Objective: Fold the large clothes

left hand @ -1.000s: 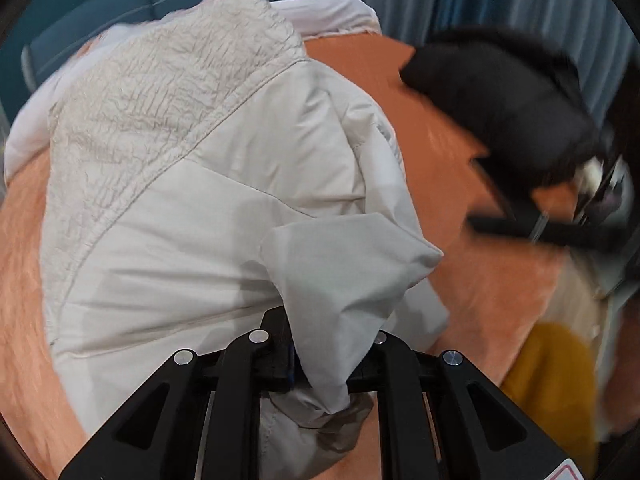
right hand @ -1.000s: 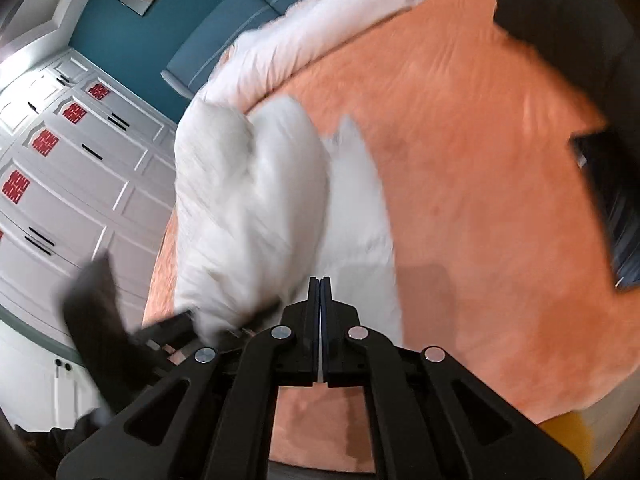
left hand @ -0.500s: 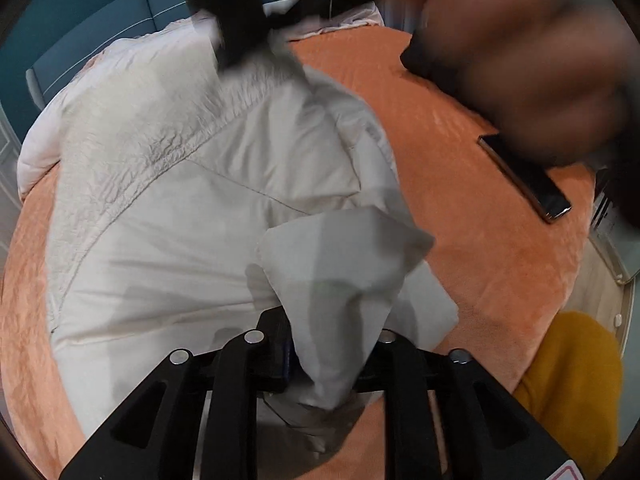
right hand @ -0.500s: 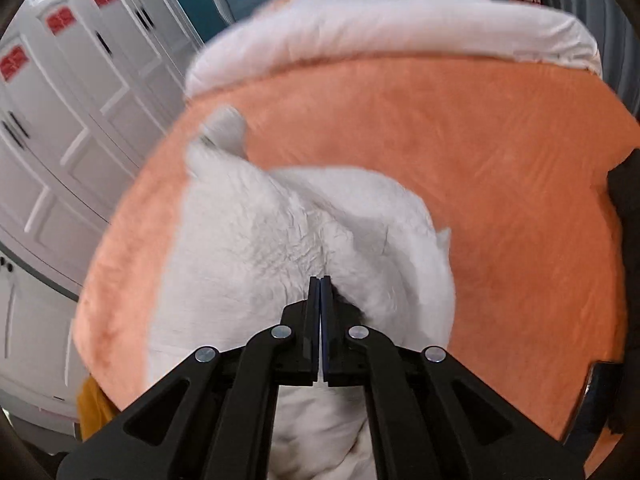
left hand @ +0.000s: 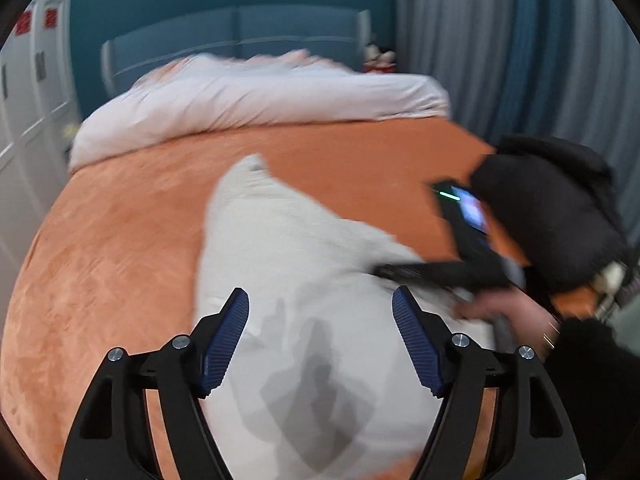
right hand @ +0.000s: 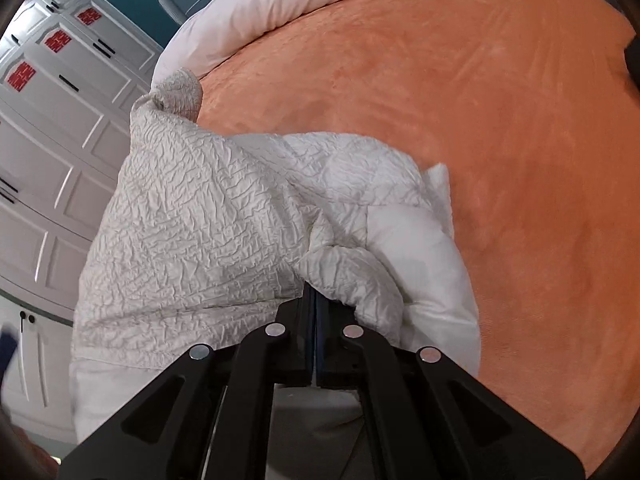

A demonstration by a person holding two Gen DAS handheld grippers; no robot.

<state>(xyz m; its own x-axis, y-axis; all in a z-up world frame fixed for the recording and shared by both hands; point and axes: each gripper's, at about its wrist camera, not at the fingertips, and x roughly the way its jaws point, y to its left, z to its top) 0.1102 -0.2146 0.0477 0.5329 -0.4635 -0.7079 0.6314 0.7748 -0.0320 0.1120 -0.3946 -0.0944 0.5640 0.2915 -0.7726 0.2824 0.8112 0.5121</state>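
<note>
Orange bedspread point(right hand: 500, 120) fills most of both views, with a rumpled white duvet point(left hand: 260, 92) heaped along the far edge below a teal headboard, grey-blue curtains at the upper right of the left wrist view and white wardrobe doors down the left of the right wrist view.

On the bedspread lies the white jacket point(right hand: 208, 232), the garment being folded; it sits left of centre in the right wrist view and at lower centre in the left wrist view. It looks partly folded: the crinkled panel is doubled over the smoother fabric into a fairly compact bundle, but the edges are uneven and one lump of cloth stands up at centre, so squaring and flattening seem left to do.

The left gripper point(left hand: 320, 332) hangs above the jacket with its jaws opening, nothing between them. The right gripper point(right hand: 312, 304) has its jaws pressed together, their tips at a raised fold of crinkled cloth; whether any fabric is actually pinched there I cannot tell, since the fold covers the tips.

Motion blur smears the left wrist view. A dark garment point(left hand: 552, 208) and a lit phone point(left hand: 466, 208) lie at the right of that view, and the hand point(left hand: 504, 308) beside them is indistinct. The jacket's near edge is cut off behind both grippers.
</note>
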